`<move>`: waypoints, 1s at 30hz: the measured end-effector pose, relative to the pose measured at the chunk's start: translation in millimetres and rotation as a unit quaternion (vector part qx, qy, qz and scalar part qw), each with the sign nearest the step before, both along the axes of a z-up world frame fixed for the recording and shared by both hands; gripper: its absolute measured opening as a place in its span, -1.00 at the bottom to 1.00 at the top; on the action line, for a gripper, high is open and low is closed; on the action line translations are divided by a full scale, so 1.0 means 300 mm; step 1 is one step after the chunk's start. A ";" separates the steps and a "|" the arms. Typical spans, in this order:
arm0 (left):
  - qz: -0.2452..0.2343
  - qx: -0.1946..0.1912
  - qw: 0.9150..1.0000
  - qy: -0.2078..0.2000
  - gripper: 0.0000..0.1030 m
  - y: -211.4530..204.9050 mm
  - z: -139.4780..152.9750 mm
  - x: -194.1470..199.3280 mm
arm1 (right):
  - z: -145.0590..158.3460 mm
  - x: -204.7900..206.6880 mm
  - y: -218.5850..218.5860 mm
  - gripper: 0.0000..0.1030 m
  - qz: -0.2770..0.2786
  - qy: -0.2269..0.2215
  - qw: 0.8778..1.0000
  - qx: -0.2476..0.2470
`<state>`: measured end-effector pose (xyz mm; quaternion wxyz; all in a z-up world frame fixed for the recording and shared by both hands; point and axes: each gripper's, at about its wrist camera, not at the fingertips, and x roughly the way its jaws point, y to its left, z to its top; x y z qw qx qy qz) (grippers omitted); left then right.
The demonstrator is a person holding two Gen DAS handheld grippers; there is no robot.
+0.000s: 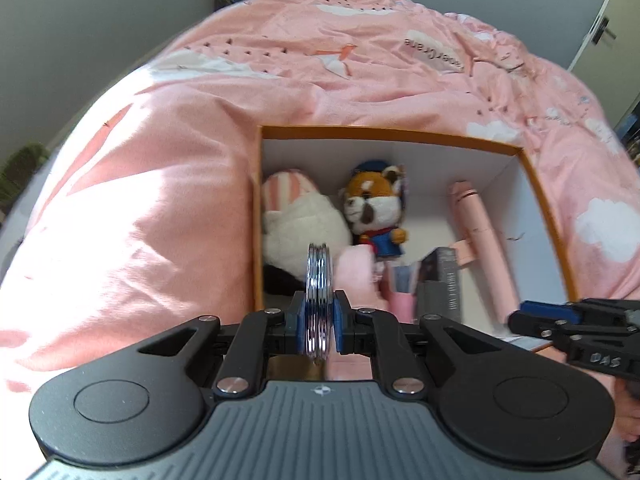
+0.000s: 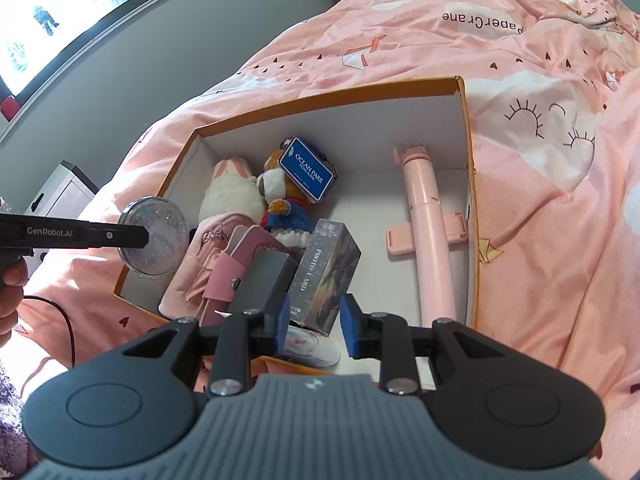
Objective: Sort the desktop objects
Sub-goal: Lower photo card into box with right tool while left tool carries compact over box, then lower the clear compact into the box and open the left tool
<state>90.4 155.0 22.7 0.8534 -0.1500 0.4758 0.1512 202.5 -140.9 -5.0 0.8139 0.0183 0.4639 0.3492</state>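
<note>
Box (image 2: 466,128) of orange cardboard rests on our crumpled pink bed quilt (image 2: 560,220); left gripper (image 1: 320,316) fingers pinch a round glittery disc (image 2: 168,236) at nine o'clock, right gripper (image 2: 316,320) fingers stand apart, empty.

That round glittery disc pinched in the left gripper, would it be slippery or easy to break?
Probably slippery: the disc has a clear, glossy face and shiny rims, and the left gripper pinches only its edge. Possibly fragile, since it looks like transparent hard plastic or glass. Being round, it would likely roll if dropped.

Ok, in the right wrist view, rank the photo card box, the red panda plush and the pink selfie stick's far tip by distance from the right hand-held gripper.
1. Photo card box: just ahead of the right hand-held gripper.
2. Red panda plush: mid-box, behind it.
3. Selfie stick's far tip: by the orange box's far wall, right.
</note>
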 end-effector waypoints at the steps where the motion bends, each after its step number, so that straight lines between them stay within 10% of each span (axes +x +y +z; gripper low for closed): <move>1: -0.001 0.005 1.000 0.004 -0.71 -0.001 -0.003 -0.004 | -0.003 0.000 0.000 -0.40 -0.001 0.001 1.000 0.001; 14: 0.017 -0.102 0.995 0.002 -0.69 0.083 -0.064 -0.034 | -0.017 -0.010 0.008 -0.40 0.001 0.004 1.000 -0.001; 30: -0.005 0.045 0.999 -0.006 -0.68 -0.003 0.042 -0.084 | 0.034 -0.047 -0.020 -0.40 0.006 -0.017 1.000 0.015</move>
